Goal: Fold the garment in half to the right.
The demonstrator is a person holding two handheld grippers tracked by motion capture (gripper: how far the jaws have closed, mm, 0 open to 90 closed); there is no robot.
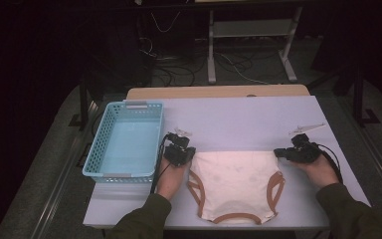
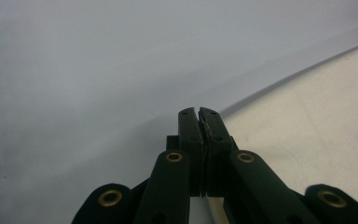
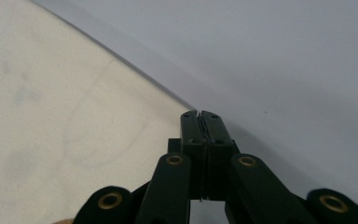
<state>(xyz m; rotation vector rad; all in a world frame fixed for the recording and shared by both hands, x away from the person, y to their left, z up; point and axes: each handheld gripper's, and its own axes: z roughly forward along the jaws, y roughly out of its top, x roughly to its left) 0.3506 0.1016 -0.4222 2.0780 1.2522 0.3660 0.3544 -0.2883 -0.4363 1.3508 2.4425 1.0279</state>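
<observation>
Table [image 1: 238, 117]: lying flat on its near half, right of the blue basket [image 1: 127, 139], is a cream garment with tan leg trim [image 1: 236, 185], waistband facing away. Left gripper [image 1: 189, 152] and right gripper [image 1: 280, 152] are each sitting at a waistband corner, jaws pressed together; lifting well probably means raising both corners evenly, keeping the band taut. Whether cloth is actually sitting between either pair of jaws is hard to make out.

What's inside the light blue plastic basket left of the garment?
The light blue plastic basket shows only its bare blue floor in the high view. Its near wall covers a thin strip of floor just behind it.
</observation>
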